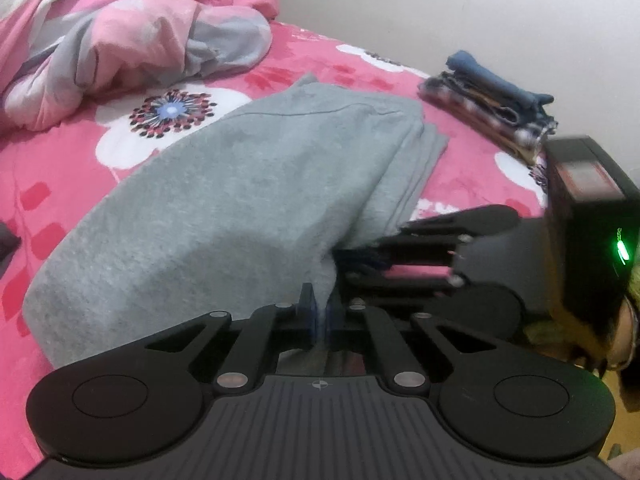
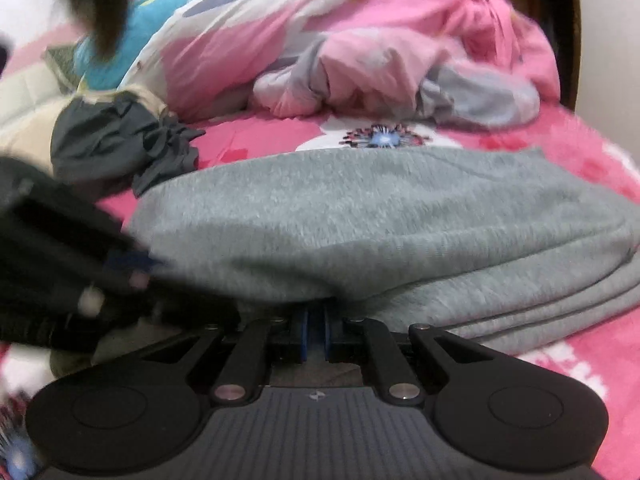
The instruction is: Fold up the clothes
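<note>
Each camera sits just behind its own tool and looks forward and down across the bed (image 1: 340,56). The left one looks from very near over the grey cloth (image 1: 224,184) toward the far wall. The right one looks toward the pink blanket (image 2: 360,40). Both see the grey cloth, the blanket and each other's tool.

Landmark: grey garment (image 1: 240,184), folded on pink floral bedsheet (image 1: 72,160).
- Far side: strip of bare sheet, passable; beyond it crumpled pink duvet (image 1: 132,24) blocks.
- Rt of garment: open sheet lane, ends at folded clothes stack (image 1: 492,100).
- Left far corner: dark crumpled cloth (image 2: 120,140) touching edge.
- Near edge: left gripper (image 1: 320,312) & right gripper (image 2: 316,328) crowd it, no gap btwn.
</note>
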A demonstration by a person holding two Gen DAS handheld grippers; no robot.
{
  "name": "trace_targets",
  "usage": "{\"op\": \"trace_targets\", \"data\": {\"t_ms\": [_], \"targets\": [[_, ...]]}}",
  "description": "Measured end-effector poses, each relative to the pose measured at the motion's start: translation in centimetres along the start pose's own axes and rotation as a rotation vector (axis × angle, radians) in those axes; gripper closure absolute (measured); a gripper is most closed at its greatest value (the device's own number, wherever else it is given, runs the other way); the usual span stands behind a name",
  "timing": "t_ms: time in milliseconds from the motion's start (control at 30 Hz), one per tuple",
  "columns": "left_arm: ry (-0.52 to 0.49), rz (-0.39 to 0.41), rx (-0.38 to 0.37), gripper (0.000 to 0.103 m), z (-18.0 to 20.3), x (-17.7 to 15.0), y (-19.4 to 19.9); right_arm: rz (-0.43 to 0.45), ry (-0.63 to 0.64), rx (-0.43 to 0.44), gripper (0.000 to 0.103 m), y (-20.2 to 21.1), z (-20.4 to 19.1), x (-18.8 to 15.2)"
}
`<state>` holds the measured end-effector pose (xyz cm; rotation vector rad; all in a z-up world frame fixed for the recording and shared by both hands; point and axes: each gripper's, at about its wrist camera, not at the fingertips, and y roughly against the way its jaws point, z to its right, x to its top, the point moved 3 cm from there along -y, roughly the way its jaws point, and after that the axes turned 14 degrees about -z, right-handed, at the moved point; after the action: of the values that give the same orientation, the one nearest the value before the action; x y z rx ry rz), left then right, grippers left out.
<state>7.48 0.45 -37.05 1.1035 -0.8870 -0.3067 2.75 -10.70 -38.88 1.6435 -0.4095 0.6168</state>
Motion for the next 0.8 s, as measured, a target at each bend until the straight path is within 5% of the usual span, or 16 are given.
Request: {"op": "trace_targets", "data": {"t_ms": [200,367,633,800], "targets": [[0.001,0.023,-0.032,0.101,0.0,-0.3,0.6,-0.023,-0.046,0.086,0.096,1.0,0.8,-0.7],[-0.016,0.002,-0.015,0.101,0.3,-1.0,-0.3,0.018,-0.014,0.026,0.097,-1.3,0.1,-0.2],[-0.146,0.009,0.072,0.1,1.8,-2.3,-1.5,-0.047,0.211,-0.034,0.095,4.9,1.7,-0.8],[-0.202,0.019,0.119,0.098,2.4,-2.6,-1.7,0.036,0.226,0.011,0.095,6.9,2.4,2.3]]}}
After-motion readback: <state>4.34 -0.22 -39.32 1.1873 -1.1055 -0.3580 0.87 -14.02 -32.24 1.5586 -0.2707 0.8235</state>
